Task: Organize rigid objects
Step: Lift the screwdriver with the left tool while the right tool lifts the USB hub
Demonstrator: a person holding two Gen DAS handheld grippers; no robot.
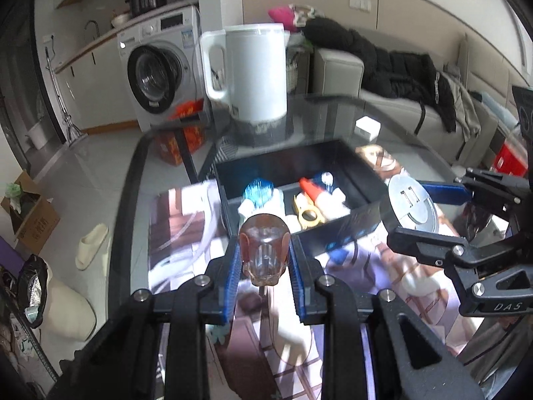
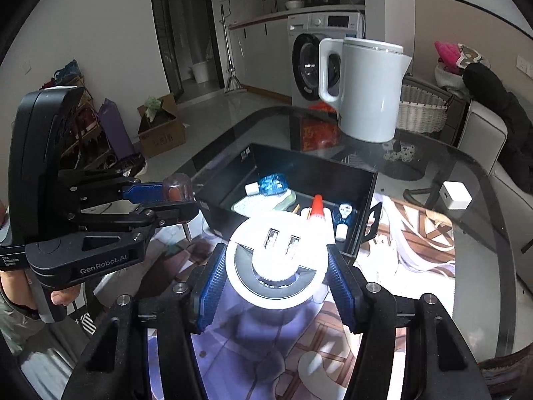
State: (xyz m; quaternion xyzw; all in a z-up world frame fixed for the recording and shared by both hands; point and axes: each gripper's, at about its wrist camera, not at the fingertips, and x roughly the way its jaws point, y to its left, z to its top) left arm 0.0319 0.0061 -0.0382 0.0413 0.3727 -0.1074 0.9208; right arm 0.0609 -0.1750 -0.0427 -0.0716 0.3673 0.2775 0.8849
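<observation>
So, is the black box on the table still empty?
No, the black box already holds several things, among them a glue bottle with a red cap and a blue-topped item.

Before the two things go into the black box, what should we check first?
1. Left hand-held gripper clamped on the screwdriver: ok.
2. Right hand-held gripper clamped on the round silver disc: ok.
3. Black box open on top: ok.
4. Free room in the box: cannot tell; the glue bottle, yellow tape roll and blue-topped item already lie inside.
5. White kettle standing away behind the box: ok.
6. Screwdriver tip off the table: ok.
</observation>
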